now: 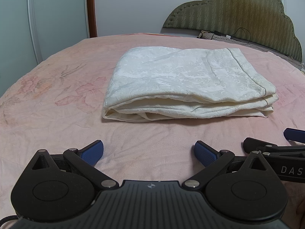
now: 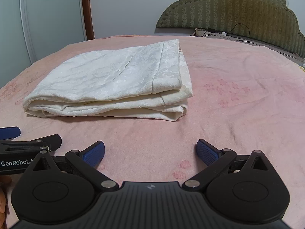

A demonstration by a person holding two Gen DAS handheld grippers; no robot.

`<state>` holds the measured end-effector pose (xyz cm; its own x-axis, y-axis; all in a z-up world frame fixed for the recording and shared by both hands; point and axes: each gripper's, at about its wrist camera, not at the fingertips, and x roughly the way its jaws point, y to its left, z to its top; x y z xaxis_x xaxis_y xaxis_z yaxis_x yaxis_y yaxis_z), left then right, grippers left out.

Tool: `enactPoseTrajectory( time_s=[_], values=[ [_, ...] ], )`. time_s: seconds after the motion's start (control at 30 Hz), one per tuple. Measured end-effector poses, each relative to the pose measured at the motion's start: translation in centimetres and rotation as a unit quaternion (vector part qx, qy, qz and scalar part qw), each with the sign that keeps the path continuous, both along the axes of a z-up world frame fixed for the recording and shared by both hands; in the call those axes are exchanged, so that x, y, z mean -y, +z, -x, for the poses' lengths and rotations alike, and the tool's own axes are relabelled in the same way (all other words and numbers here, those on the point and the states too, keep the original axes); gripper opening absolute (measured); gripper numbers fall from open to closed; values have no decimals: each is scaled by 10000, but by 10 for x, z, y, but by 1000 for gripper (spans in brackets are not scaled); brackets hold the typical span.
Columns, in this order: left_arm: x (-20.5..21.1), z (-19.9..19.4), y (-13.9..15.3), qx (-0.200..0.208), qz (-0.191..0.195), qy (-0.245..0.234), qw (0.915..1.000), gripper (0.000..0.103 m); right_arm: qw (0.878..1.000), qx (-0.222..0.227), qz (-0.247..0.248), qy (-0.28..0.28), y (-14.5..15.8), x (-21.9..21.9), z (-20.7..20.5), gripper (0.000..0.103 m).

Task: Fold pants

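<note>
Item: cream pants (image 1: 183, 82), folded into a layered rectangle, lying flat on the pink floral bedspread (image 1: 57, 118); from my left wrist view at 12 o'clock, from my right wrist view at 11 o'clock.

Left gripper (image 1: 149, 151): I see both blue pads spread wide, nothing between them, low over the bedspread, short of the pants.

Right gripper (image 2: 150, 150): likewise spread, empty, just beside the left one.

Background: olive padded headboard (image 1: 238, 13) at 1 o'clock; white wardrobe door (image 1: 57, 9) at 10 o'clock.

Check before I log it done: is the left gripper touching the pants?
Apart. Left wrist view shows bare pink blanket between the open left gripper and the folded pants.
</note>
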<state>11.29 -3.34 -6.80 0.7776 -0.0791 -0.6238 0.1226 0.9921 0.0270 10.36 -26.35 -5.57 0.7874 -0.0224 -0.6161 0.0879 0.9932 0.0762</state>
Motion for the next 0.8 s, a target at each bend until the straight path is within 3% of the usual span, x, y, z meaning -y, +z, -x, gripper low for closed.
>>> enactPoseTrajectory(
  time_s=[0.3, 0.5, 0.67, 0.8],
  values=[
    [0, 0, 0, 2, 9, 5, 10000, 103, 10000, -20, 65, 42, 0, 0, 0, 103],
    [-4, 1, 1, 11, 60, 102, 9999, 103, 9998, 75, -173, -110, 0, 9, 3, 103],
    [-2, 1, 1, -3, 19, 97, 10000, 103, 10000, -16, 71, -63, 0, 1, 1, 103],
    [-2, 1, 0, -5, 27, 101, 9999, 103, 10000, 11, -12, -61, 0, 4, 2, 103]
  ],
)
